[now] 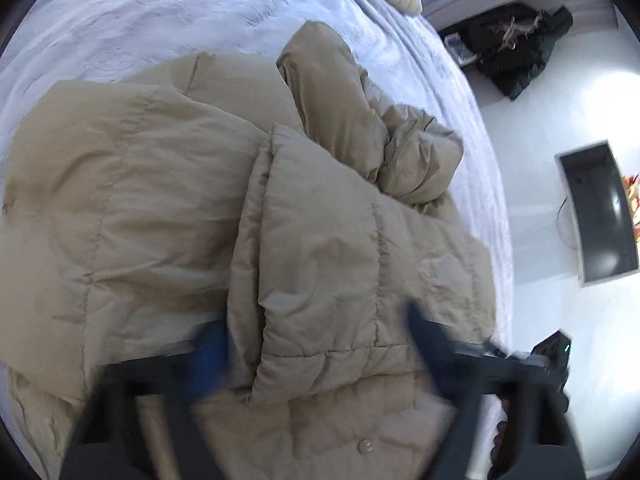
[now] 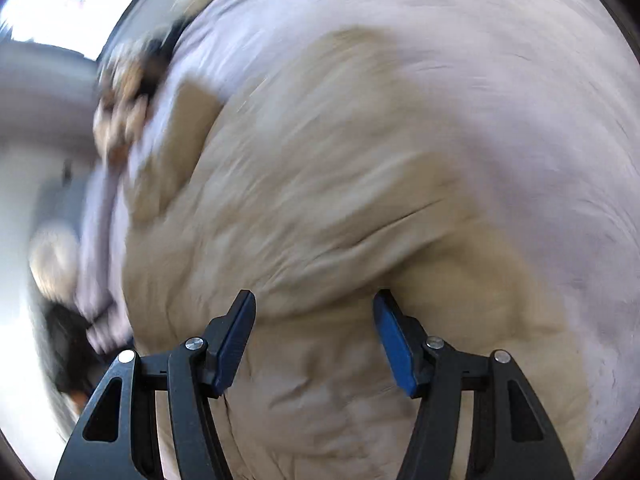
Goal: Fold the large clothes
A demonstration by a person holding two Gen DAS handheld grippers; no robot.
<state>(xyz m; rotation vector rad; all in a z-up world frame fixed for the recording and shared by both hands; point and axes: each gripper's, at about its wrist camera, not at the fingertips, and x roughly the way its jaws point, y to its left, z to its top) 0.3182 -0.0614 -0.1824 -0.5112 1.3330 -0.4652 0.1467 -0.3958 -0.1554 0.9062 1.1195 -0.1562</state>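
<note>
Coat (image 1: 160,208), a tan quilted one, lies spread on a bed (image 1: 140,20) covered in pale lilac, its fold only partly made. At the left of the left wrist view the body lies broad and fairly flat; toward the middle one panel (image 1: 320,248) has been laid over it, its rounded edge running down the coat; to the right a sleeve (image 1: 340,96) sits bunched and crumpled near the bed's edge, not yet tucked in. A button (image 1: 365,446) shows at the near hem. The left tongs (image 1: 316,344), blurred, straddle the folded panel's lower edge, parted about halfway; whether the pads press the cloth cannot be told. In the right wrist view, much smeared, the right tongs (image 2: 314,340) stand moderately wide over the coat and hold nothing. Judging by this, one side is folded in; the loose sleeve, the other side and the final fold appear to remain.
</note>
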